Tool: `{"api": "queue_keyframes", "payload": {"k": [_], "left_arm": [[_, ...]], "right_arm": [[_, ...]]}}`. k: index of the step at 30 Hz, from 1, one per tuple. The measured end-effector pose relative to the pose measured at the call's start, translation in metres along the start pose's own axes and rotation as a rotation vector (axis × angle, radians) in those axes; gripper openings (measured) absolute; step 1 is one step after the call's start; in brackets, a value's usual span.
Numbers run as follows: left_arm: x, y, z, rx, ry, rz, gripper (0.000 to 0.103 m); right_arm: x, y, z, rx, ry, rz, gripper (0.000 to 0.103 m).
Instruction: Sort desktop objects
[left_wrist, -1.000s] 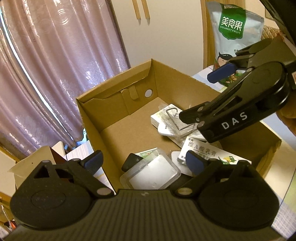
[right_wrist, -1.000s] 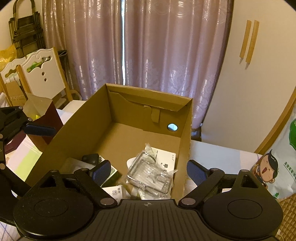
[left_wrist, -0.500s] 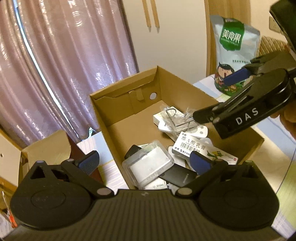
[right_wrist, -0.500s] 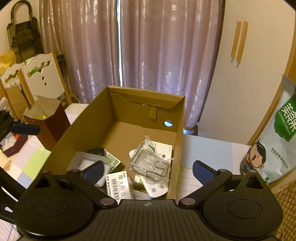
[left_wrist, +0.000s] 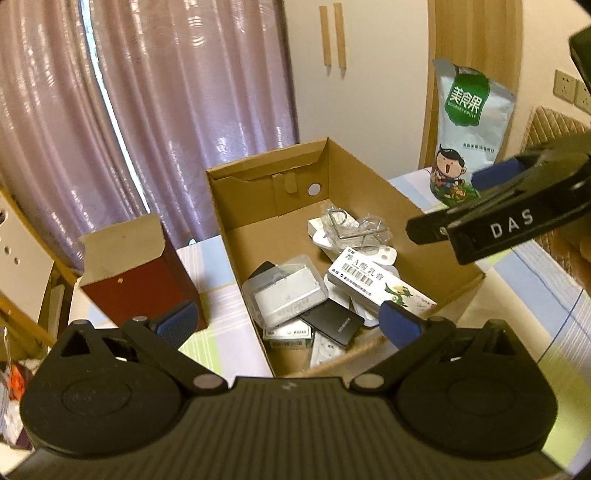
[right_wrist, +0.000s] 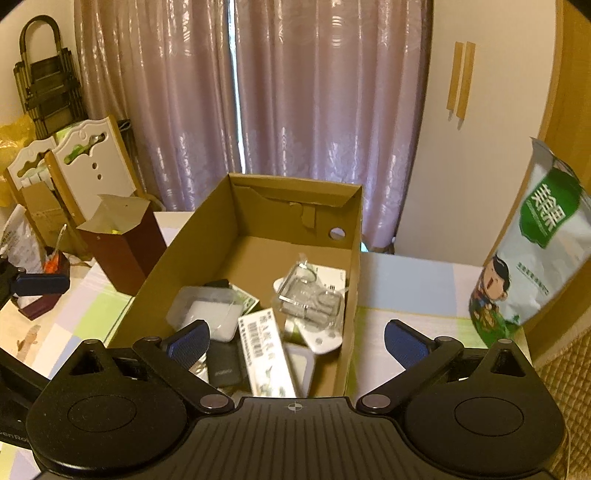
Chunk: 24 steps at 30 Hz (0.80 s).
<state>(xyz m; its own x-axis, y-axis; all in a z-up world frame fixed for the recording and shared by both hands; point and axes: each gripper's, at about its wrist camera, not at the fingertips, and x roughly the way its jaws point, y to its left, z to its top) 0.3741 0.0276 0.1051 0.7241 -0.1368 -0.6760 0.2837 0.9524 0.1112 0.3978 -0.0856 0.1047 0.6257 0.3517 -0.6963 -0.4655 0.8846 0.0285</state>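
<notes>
The open cardboard box (left_wrist: 369, 192) sits on the bench (right_wrist: 406, 280) ahead of and below both pairs of tongs; its sorted contents lie heaped at the near end, while the far half of its floor is bare; the left tongs (left_wrist: 288, 325) hang released and empty above the box's near left wall, one blue pad outside the box and one over the pile; the right tongs (right_wrist: 295, 341) also stand spread wide with nothing between them, straddling the box's near right wall; inside, a clear plastic case (left_wrist: 286, 295) lies just beside a long white carton (left_wrist: 373, 284) printed with a barcode, Chinese characters and a green picture; a black card-like device (left_wrist: 332, 325) lies under their near edges, its small print too fine to read; a wire rack in clear wrap (right_wrist: 312, 299) rests against the right wall; a dark red carton (left_wrist: 136, 273) with open flaps stands left of the box, apart from it; a snack pouch (left_wrist: 469, 129) reading "GOURMET FRUIT" stands to the right; the body of the right tongs reads "DAS" in the left view.
</notes>
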Motion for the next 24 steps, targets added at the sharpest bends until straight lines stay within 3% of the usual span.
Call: {"api": "queue_keyframes", "payload": {"k": [11,24], "left_arm": [[-0.050,-0.017,-0.020,-0.105,-0.024,0.016,0.102],[-0.097,-0.040,-0.048,-0.203,-0.017,0.052,0.102]], "right_arm": [[-0.058,-0.003,-0.042,0.101,-0.008,0.011,0.103],[-0.127,-0.004,-0.085,0.171,-0.055,-0.043,0.103]]}}
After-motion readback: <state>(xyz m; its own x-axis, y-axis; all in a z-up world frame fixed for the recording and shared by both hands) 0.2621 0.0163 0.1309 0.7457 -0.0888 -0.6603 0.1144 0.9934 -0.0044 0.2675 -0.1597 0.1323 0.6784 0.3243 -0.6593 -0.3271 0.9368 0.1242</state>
